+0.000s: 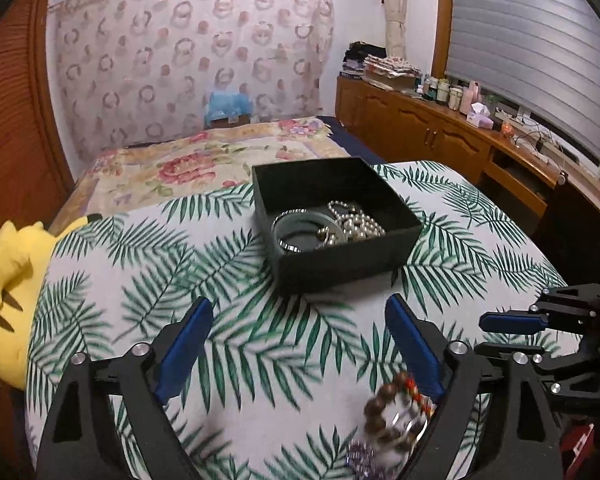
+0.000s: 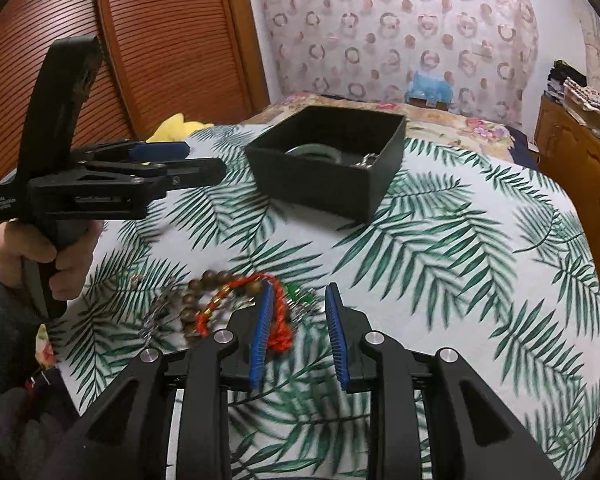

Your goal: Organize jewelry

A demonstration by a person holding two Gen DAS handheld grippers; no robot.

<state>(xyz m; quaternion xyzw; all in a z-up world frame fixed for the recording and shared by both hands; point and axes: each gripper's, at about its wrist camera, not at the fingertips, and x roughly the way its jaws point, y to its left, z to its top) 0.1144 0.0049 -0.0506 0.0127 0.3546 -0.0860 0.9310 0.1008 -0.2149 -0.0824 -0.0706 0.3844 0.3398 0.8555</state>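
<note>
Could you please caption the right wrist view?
Right gripper open over red cord bracelet; black jewelry box beyond.

Home bedroom: bed [image 1: 204, 160] with floral cover mid-frame, louvred wooden wardrobe doors [image 2: 172, 36] upper left, wooden dresser [image 1: 420, 120] with toiletries right, shuttered window [image 1: 540, 60] upper right.

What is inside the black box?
The black box holds a silver bangle and a chain of silver beads. Its near wall hides part of the floor, so more may lie there.
</note>
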